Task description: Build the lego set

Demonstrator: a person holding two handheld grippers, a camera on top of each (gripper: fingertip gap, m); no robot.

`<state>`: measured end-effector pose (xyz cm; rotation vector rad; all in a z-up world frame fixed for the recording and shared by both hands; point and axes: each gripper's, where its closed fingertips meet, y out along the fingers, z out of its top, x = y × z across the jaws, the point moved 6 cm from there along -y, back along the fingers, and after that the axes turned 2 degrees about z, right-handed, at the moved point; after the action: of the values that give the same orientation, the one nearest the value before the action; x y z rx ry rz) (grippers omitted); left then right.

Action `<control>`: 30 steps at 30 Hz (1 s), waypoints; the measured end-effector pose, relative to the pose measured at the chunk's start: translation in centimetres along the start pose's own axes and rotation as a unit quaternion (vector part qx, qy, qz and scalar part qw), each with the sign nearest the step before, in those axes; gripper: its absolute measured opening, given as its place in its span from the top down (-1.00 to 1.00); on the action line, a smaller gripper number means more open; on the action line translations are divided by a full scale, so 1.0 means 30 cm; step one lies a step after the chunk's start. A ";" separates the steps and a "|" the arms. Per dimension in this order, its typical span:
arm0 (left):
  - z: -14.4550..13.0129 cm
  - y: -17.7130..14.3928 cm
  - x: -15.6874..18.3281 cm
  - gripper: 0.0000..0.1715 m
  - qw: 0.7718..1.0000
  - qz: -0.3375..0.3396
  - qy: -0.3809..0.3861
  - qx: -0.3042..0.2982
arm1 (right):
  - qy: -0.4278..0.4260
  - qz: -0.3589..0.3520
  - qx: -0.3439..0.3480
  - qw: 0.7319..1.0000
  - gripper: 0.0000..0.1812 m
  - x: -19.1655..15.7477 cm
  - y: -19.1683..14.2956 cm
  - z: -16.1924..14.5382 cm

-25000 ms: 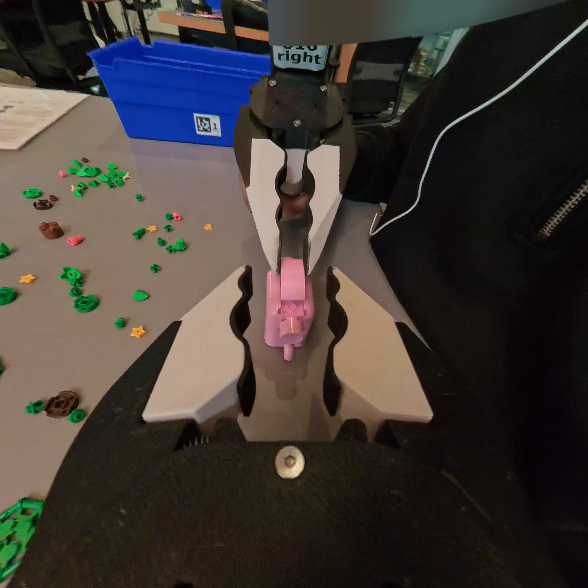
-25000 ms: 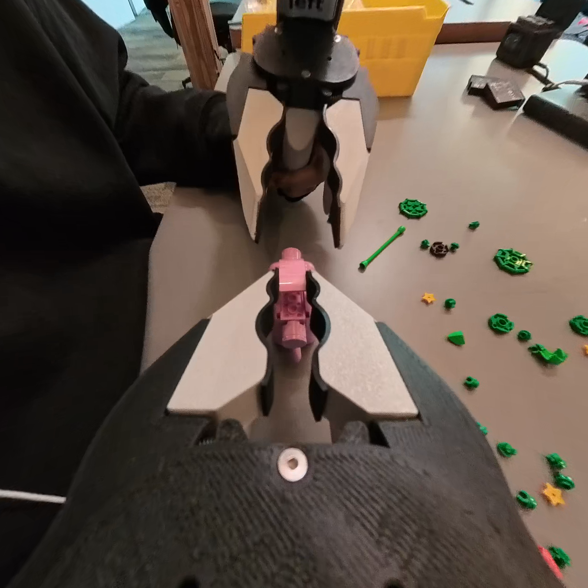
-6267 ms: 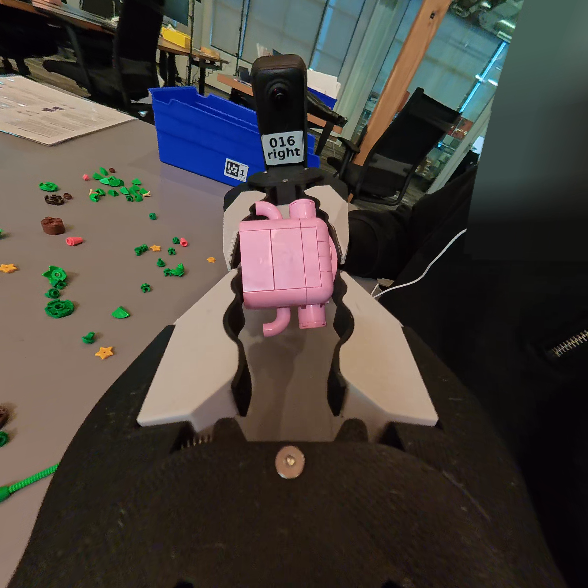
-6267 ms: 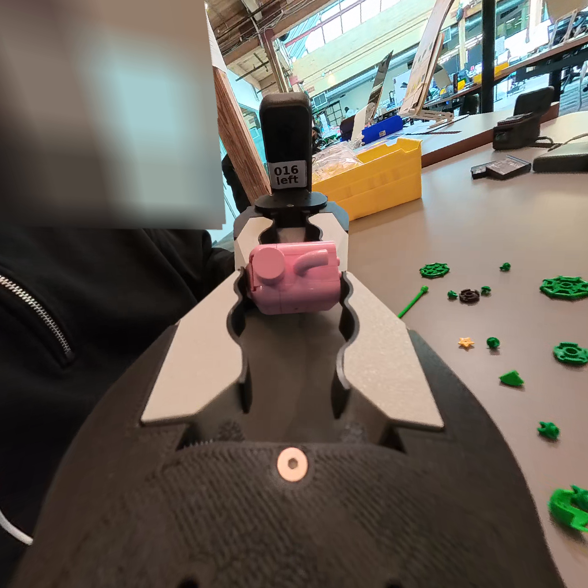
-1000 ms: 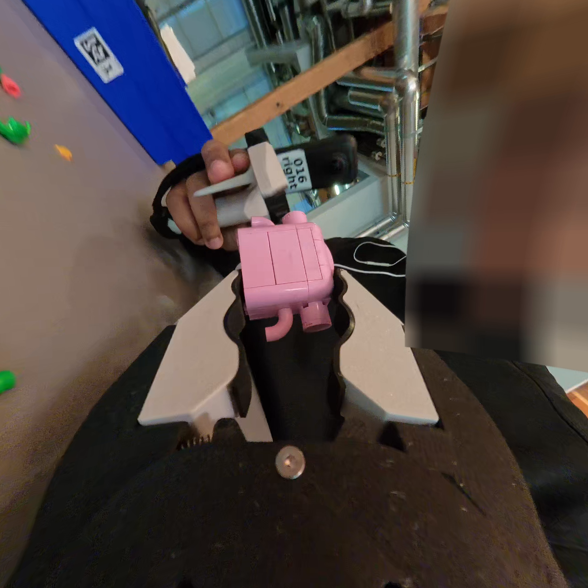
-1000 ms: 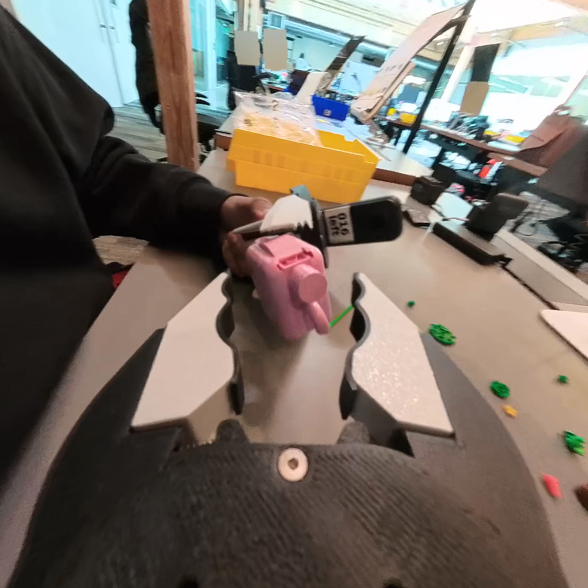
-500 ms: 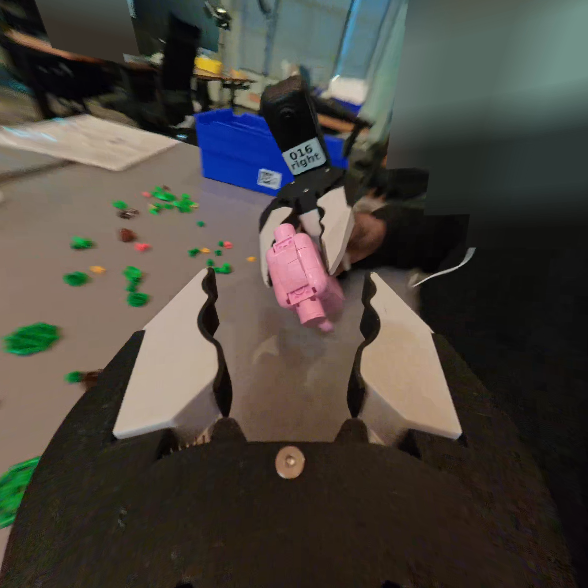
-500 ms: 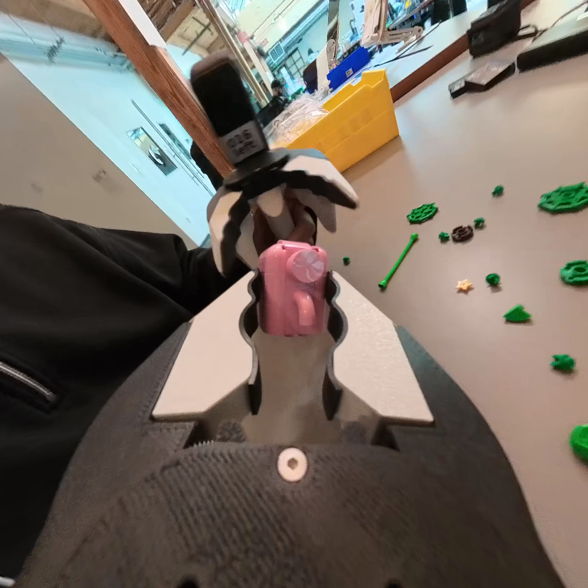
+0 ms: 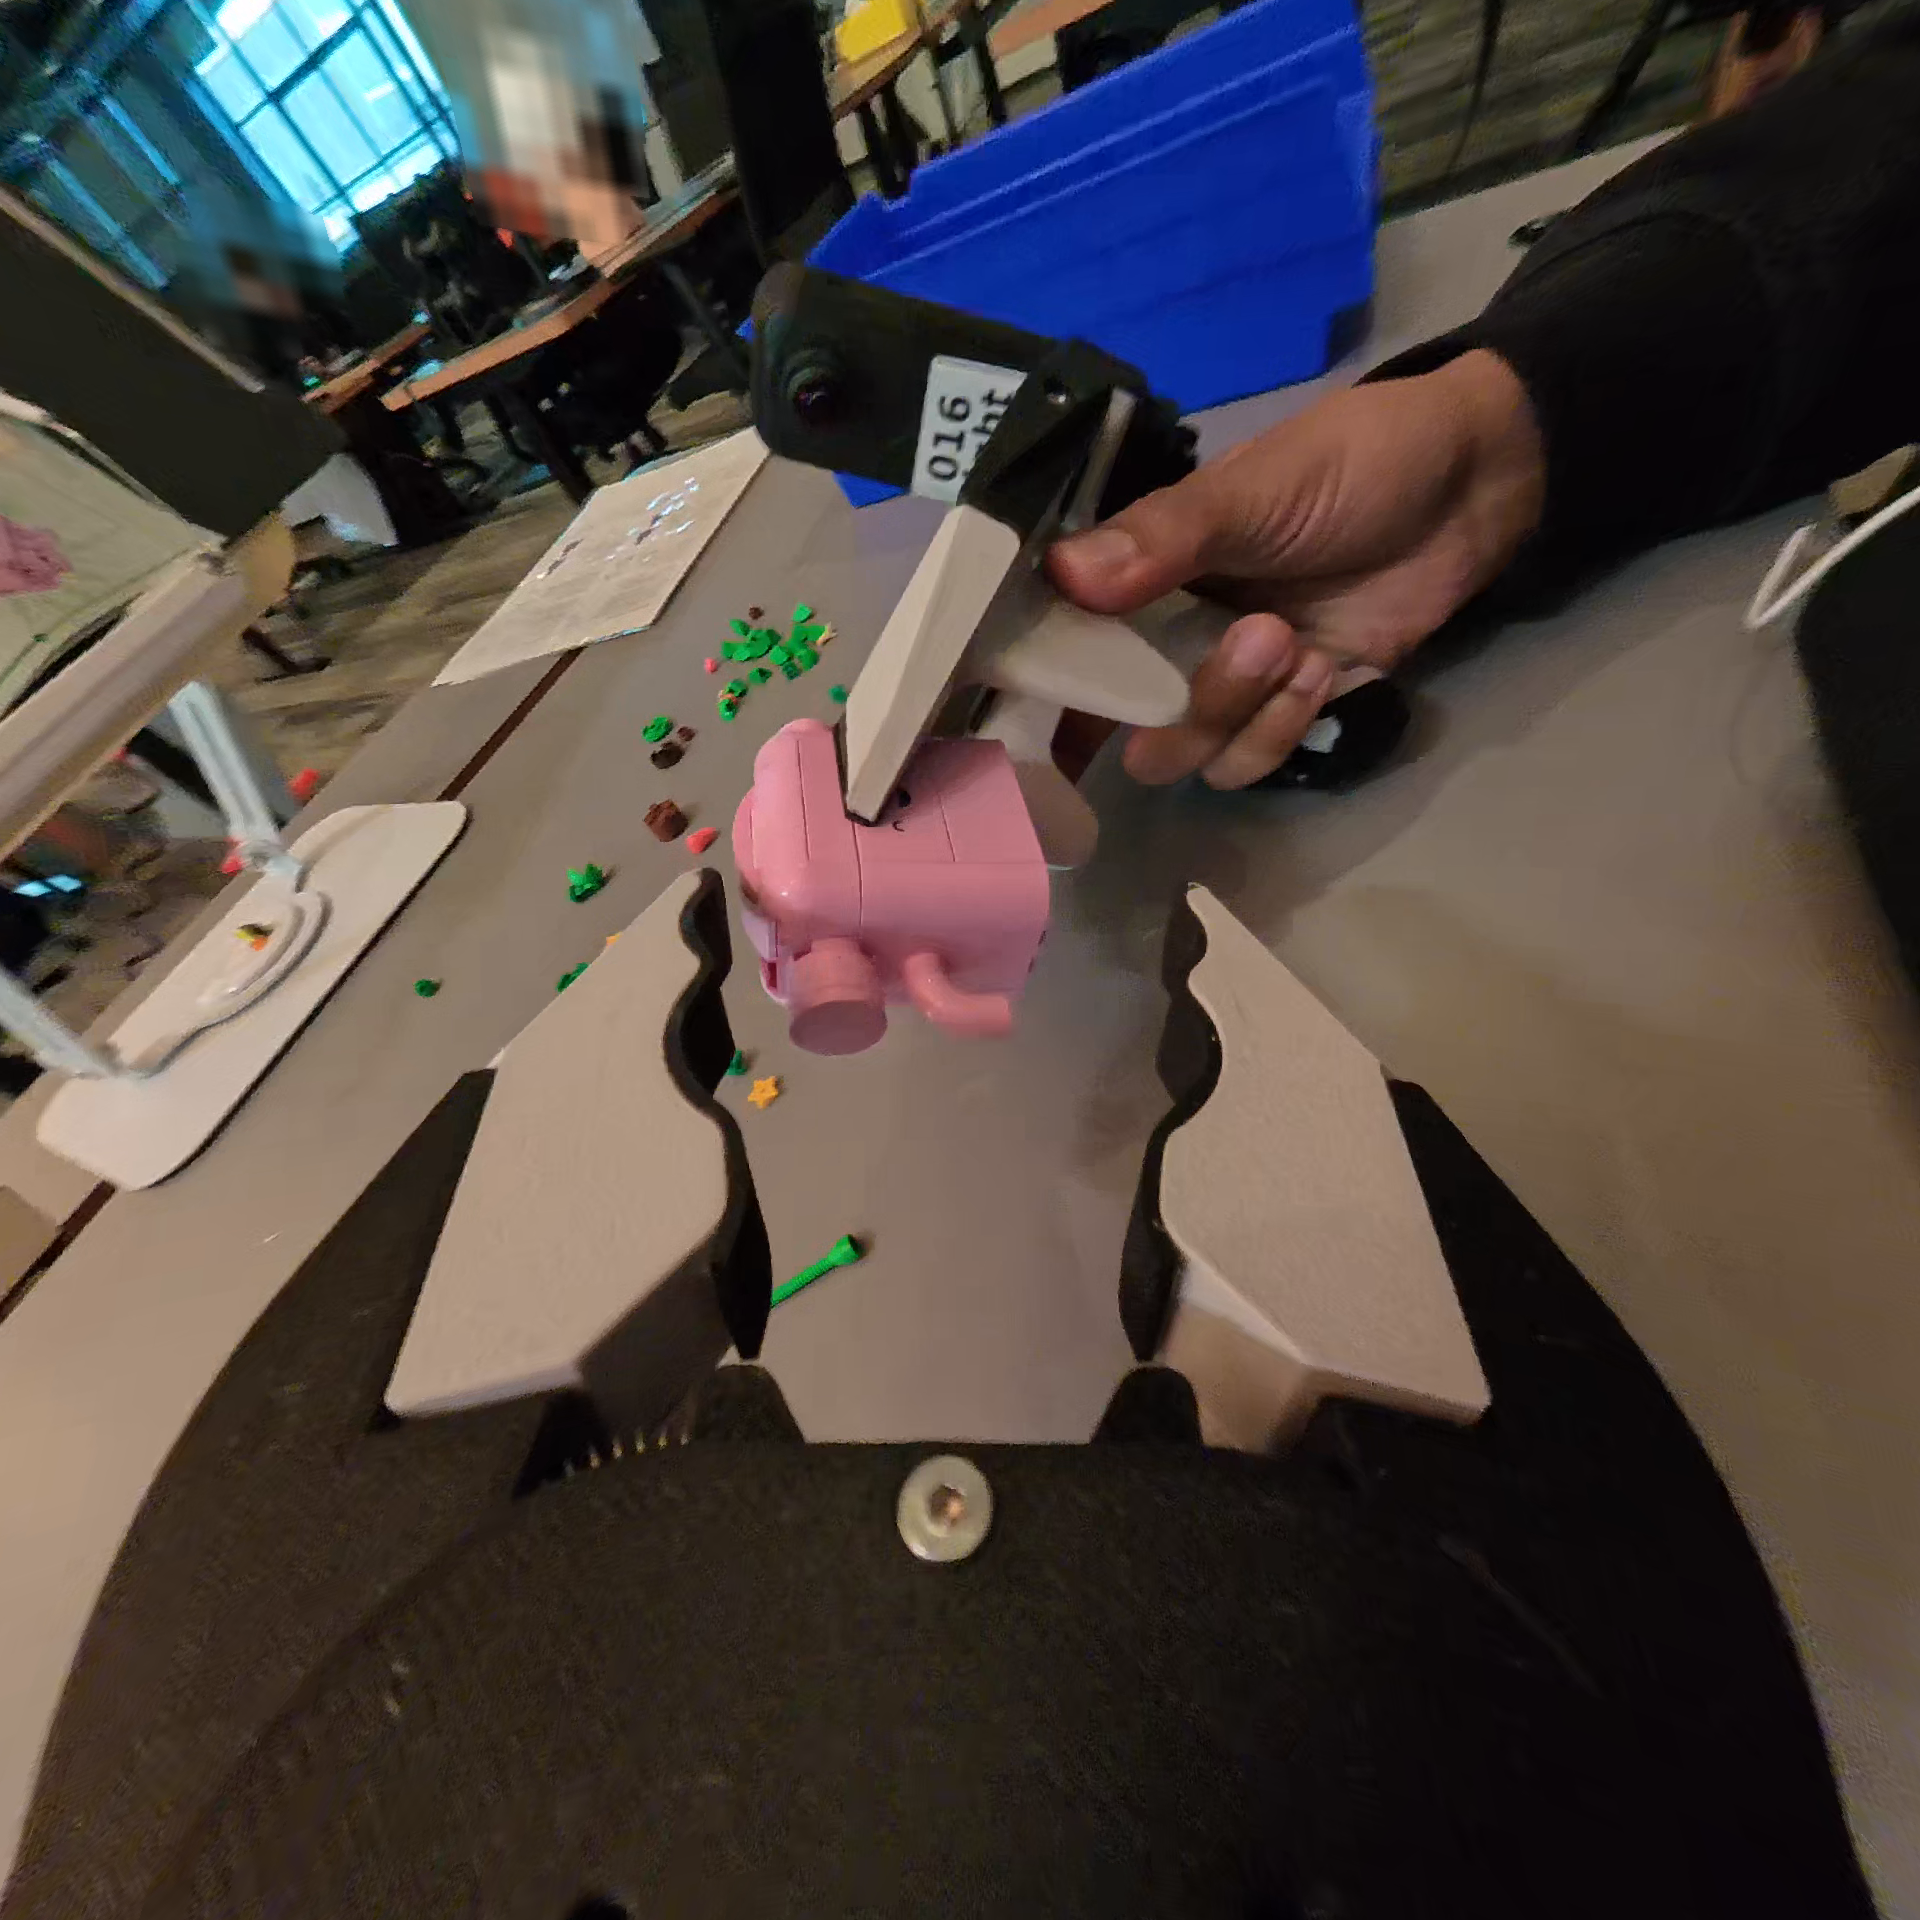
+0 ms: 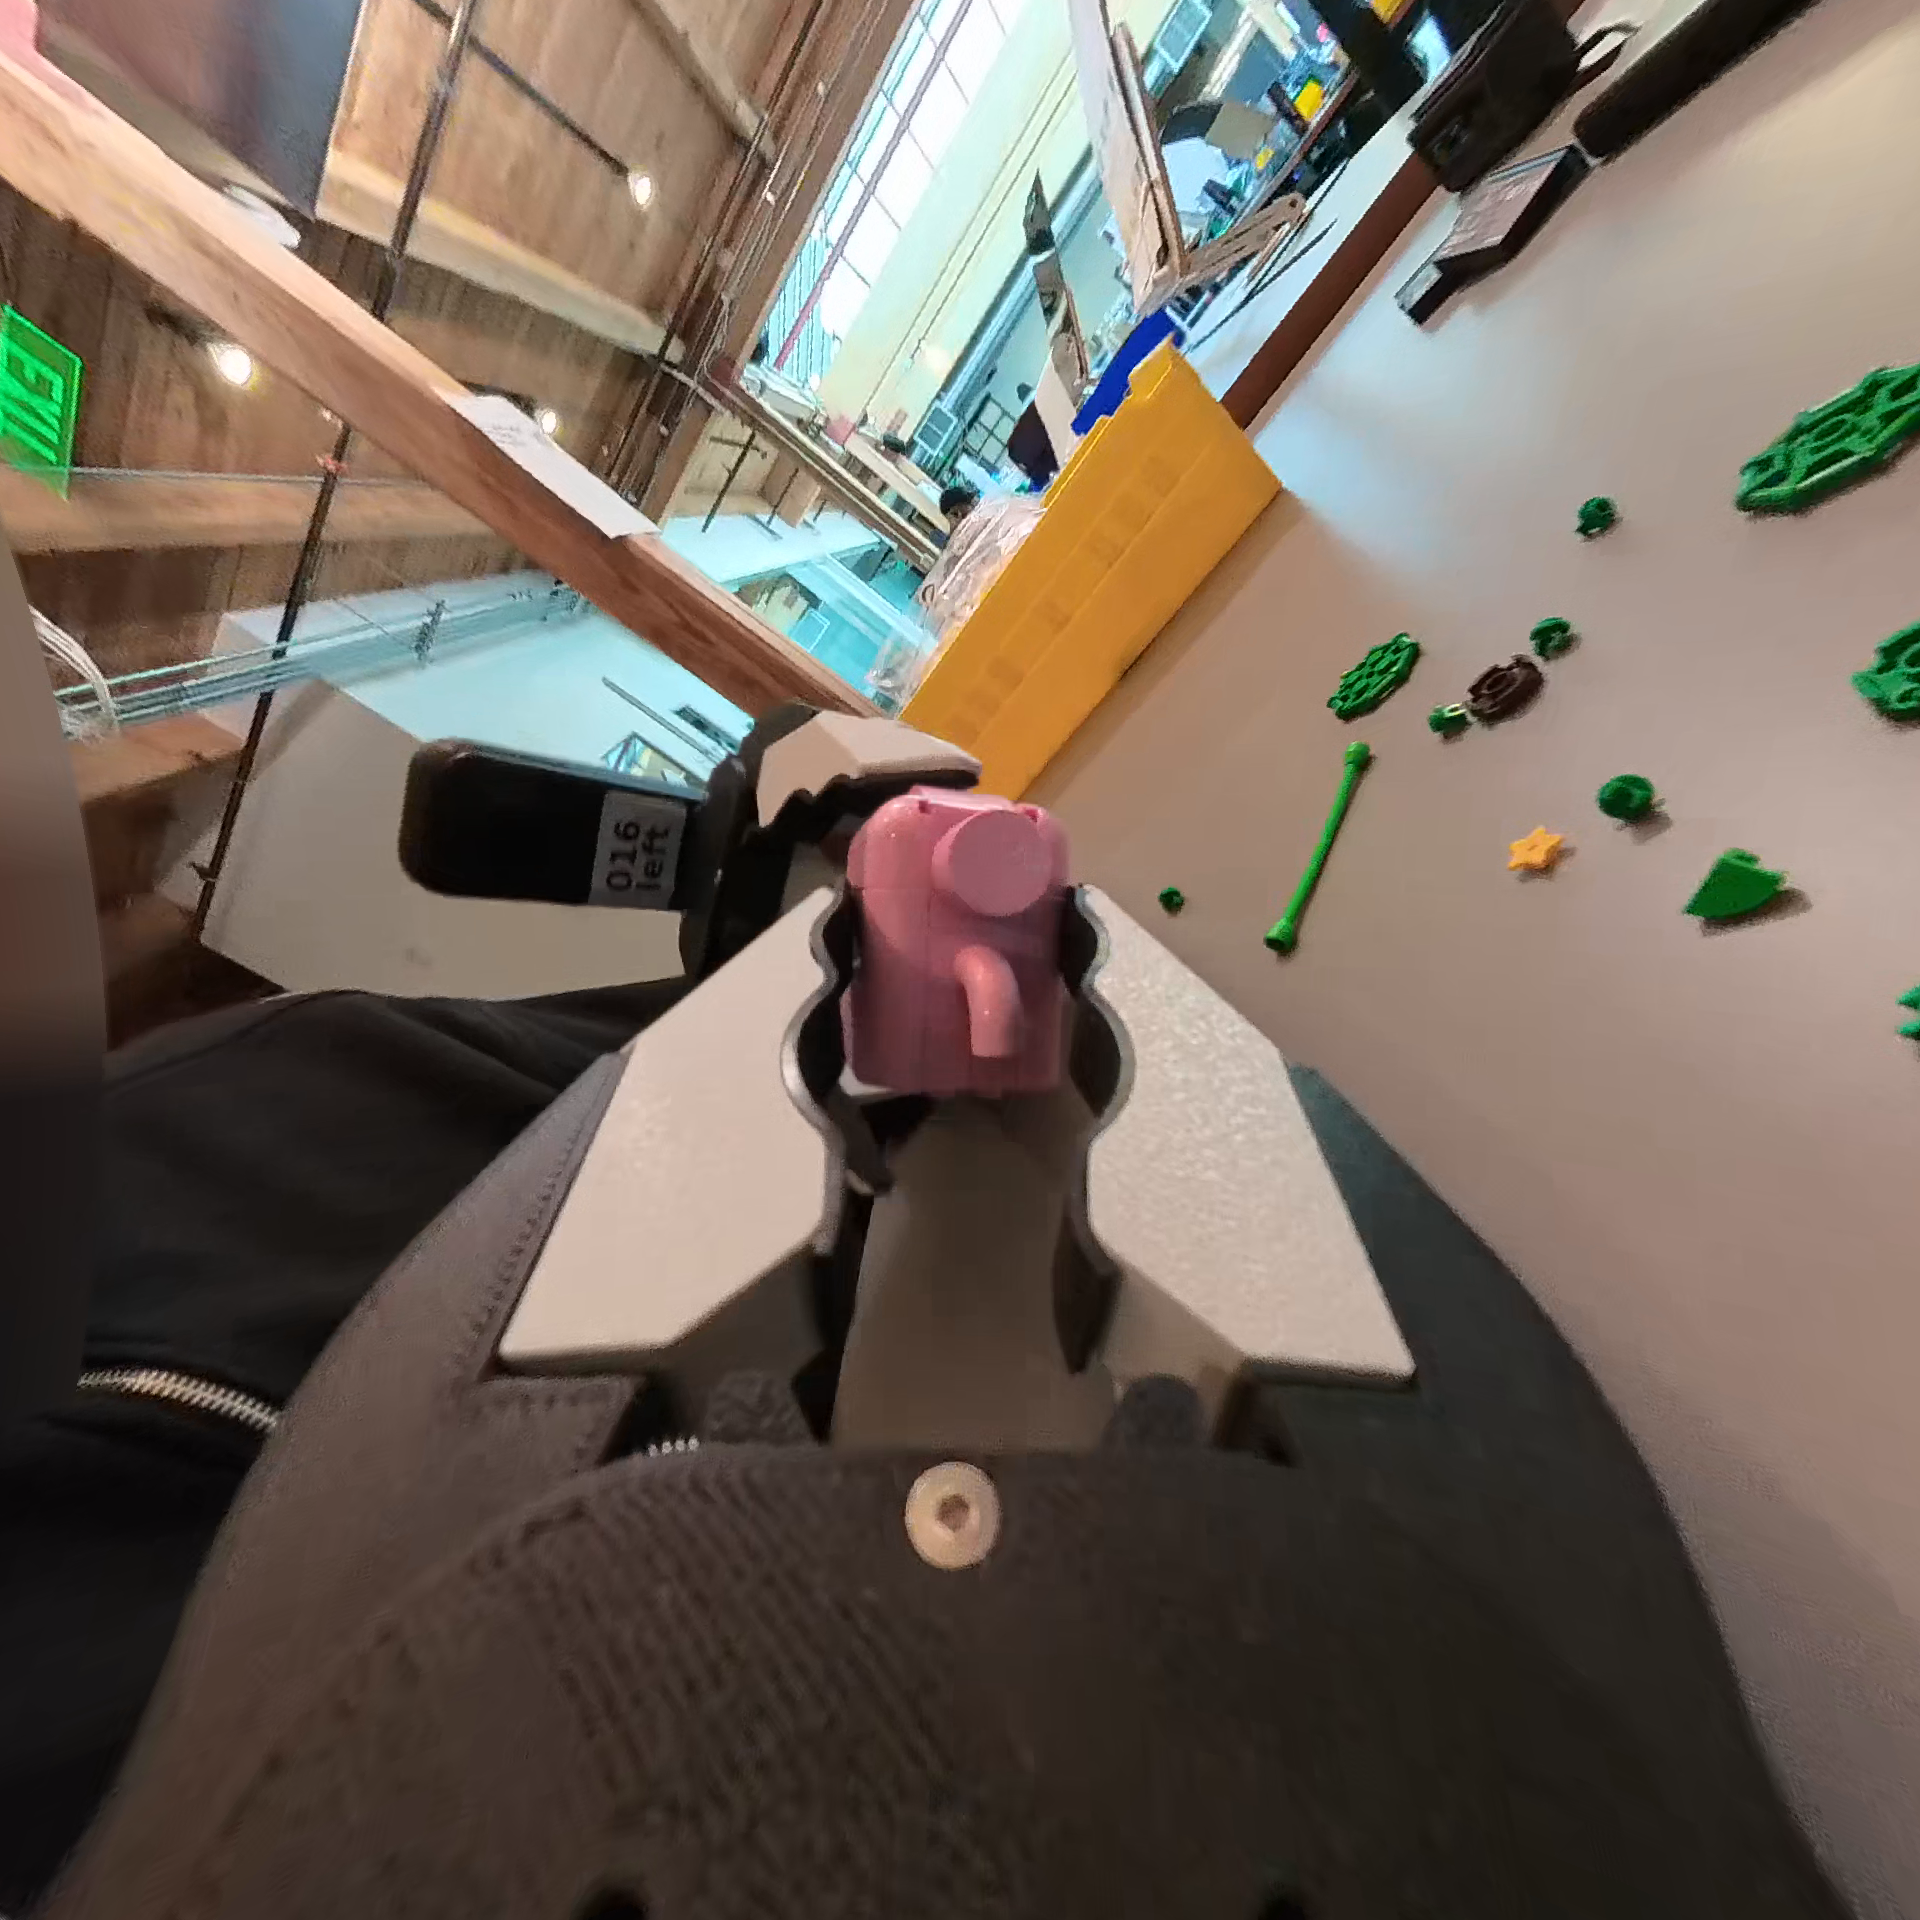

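Observation:
The pink lego block (image 10: 956,966), with a round peg and a curved hook on one face, is clamped between my right gripper's (image 10: 954,904) fingers and held in the air above the grey table (image 10: 1558,1091). In the left wrist view the block (image 9: 894,894) hangs just past my left gripper (image 9: 951,894), which is open and empty, its fingers (image 9: 582,1143) wide on both sides of the block and apart from it. The right gripper (image 9: 966,821) comes in from above, held by a hand (image 9: 1299,561). The left gripper (image 10: 831,779) shows rolled sideways behind the block.
Green, brown and orange lego bits lie scattered on the table (image 9: 758,655), with a green rod (image 10: 1314,852) and an orange star (image 10: 1536,847). A blue bin (image 9: 1143,208), a yellow bin (image 10: 1091,613), a paper sheet (image 9: 623,561) and a white stand base (image 9: 260,956) sit around the edges.
One second ago the left gripper held the block and the right was open; the right now holds it and the left is open. Since half a second ago both grippers have rolled sideways.

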<state>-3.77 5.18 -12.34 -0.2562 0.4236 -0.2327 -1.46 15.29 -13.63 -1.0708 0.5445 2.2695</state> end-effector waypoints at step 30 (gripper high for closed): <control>0.111 -0.115 0.001 0.40 0.953 -0.168 -0.148 0.203 | -0.609 -0.010 -0.010 0.793 0.43 -0.273 0.006 -0.082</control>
<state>-2.89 2.57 -8.42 0.0460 0.0253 -0.5981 4.07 11.14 -8.57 0.5014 -0.0609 2.3683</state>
